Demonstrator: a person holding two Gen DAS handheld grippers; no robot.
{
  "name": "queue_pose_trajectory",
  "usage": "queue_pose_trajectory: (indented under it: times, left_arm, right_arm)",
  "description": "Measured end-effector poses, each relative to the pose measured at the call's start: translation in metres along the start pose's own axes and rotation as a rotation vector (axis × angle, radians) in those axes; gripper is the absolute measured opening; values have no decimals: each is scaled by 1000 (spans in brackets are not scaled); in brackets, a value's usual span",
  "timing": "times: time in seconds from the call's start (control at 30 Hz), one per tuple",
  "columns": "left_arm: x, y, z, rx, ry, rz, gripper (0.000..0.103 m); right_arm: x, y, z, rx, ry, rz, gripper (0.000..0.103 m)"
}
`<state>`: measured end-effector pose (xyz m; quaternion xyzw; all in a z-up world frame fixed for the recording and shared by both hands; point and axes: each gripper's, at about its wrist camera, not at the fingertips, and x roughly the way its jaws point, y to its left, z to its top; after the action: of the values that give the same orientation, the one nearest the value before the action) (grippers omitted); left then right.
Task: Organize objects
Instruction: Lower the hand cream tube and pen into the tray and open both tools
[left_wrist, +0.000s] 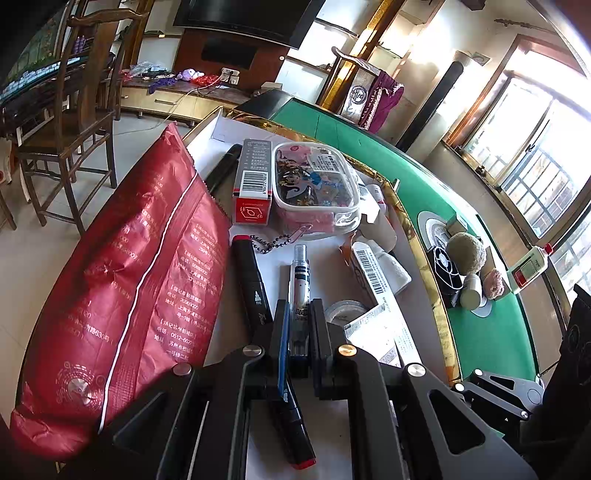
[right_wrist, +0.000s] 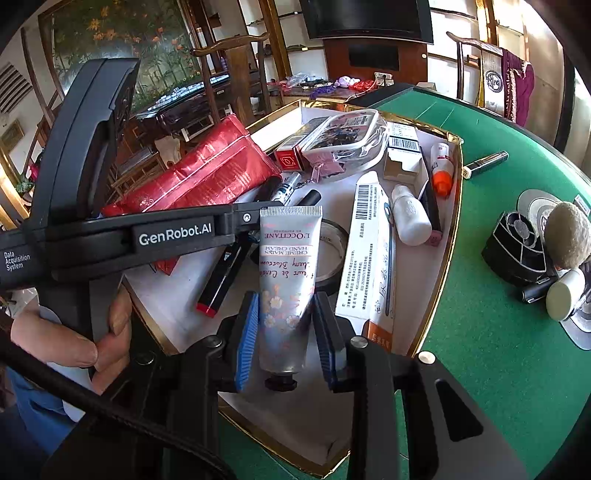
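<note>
A gold-rimmed white box (right_wrist: 448, 236) sat on the green table (right_wrist: 491, 369), crowded with small goods. From the right wrist view, at the left a red foil bag (right_wrist: 207, 177) leaned over the box's rim. Next to it a black marker with a red end (right_wrist: 218, 280) lay on the white floor. Toward the back a red and grey carton (right_wrist: 291, 151) stood beside a clear zip pouch (right_wrist: 343, 142) of printed trinkets. A roll of clear tape (right_wrist: 332, 254) lay flat near the middle, then a long white barcoded carton (right_wrist: 369, 254), a small white bottle (right_wrist: 410, 218) and an orange-capped tube (right_wrist: 442, 168) against the right wall.

The left gripper (left_wrist: 299, 325) was closed tight on a slim silver and white pen (left_wrist: 300, 288), held over the box floor with its tip pointing away from the camera. The right gripper (right_wrist: 286, 336) was clamped on a flowered hand cream tube (right_wrist: 286, 288), cap toward the camera, held above the box's near part. A person's hand (right_wrist: 85, 343) gripped the left tool's handle.

Outside the box, on the green felt at the right, lay a dark pen (right_wrist: 485, 160), and a black round case (right_wrist: 517, 247) stood by a fuzzy ball (right_wrist: 567, 236).
</note>
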<state>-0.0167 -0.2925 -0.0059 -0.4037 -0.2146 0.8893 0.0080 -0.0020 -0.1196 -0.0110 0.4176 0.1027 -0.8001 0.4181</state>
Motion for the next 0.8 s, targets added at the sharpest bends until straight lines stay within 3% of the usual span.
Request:
queue_pose_trajectory:
  times: [0.47, 0.8]
  left_arm:
    - [-3, 2, 1, -20, -9, -23, 9]
    - [-12, 2, 3, -43, -50, -85, 23]
  right_arm:
    - [0, 0, 1, 10, -4, 18, 32]
    - [-22, -3, 6, 43, -85, 50, 33]
